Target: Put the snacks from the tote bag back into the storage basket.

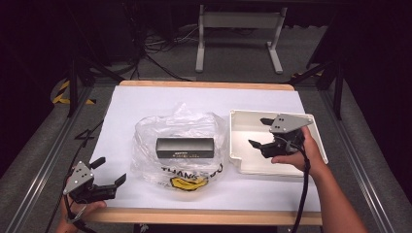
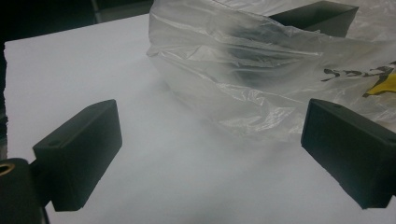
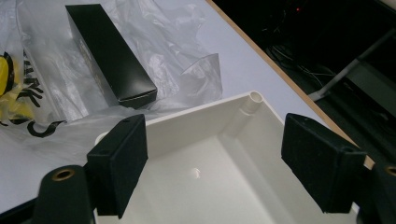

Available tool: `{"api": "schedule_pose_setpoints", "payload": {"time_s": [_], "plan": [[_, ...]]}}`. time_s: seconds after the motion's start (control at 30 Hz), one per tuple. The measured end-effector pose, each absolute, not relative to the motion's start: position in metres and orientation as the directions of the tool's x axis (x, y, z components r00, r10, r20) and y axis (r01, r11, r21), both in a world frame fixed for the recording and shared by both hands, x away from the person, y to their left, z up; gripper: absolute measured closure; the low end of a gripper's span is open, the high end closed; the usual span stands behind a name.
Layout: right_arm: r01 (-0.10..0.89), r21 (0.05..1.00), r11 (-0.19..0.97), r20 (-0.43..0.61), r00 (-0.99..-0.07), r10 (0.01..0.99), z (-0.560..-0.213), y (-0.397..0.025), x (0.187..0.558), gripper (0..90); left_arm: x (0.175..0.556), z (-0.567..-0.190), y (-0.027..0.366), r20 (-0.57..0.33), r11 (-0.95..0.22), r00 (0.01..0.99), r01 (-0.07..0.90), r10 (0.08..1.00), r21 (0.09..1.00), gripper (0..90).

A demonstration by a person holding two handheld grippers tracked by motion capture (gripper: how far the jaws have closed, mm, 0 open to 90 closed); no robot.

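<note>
Box: black box [image 1: 185, 147] lies on the clear plastic bag [image 1: 150, 145] mid-table, long axis parallel to the near edge
Left gripper [image 1: 110, 174]: jaws wide, empty, at the near left corner; bag just ahead
Right gripper [image 1: 259, 132]: jaws wide, empty, over the white tray [image 1: 238, 133]; box to its left; probably the nearer hand

The printed words on the plastic bag [image 1: 180, 145] were partly folded under and too small to read, and the left gripper view cut them at its right edge. The label on the black box [image 1: 185, 147] was too small to read. The left hand [image 1: 80, 209] was cut by the bottom edge.
</note>
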State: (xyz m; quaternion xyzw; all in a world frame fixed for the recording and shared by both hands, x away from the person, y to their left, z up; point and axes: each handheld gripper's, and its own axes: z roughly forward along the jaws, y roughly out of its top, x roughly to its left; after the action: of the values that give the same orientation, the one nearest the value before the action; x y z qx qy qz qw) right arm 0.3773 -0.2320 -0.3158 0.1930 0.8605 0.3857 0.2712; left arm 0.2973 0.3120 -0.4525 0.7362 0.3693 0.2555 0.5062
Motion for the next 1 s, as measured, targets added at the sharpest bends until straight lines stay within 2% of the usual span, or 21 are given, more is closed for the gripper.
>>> {"api": "schedule_pose_setpoints", "payload": {"time_s": [0.6, 1.0], "plan": [[0.083, 0.707, 0.702, -0.325, -0.844, 0.428, -0.314, -0.174, 0.404, 25.9, 0.298, -0.452, 0.313, 0.0, -0.211, 0.597, 0.283, 0.802, 0.936, 6.4], [0.087, 0.702, 0.707, -0.296, -0.867, 0.401, -0.322, -0.155, 0.416, 27.3, 0.298, -0.453, 0.313, -0.001, -0.211, 0.595, 0.286, 0.804, 0.935, 6.4]]}}
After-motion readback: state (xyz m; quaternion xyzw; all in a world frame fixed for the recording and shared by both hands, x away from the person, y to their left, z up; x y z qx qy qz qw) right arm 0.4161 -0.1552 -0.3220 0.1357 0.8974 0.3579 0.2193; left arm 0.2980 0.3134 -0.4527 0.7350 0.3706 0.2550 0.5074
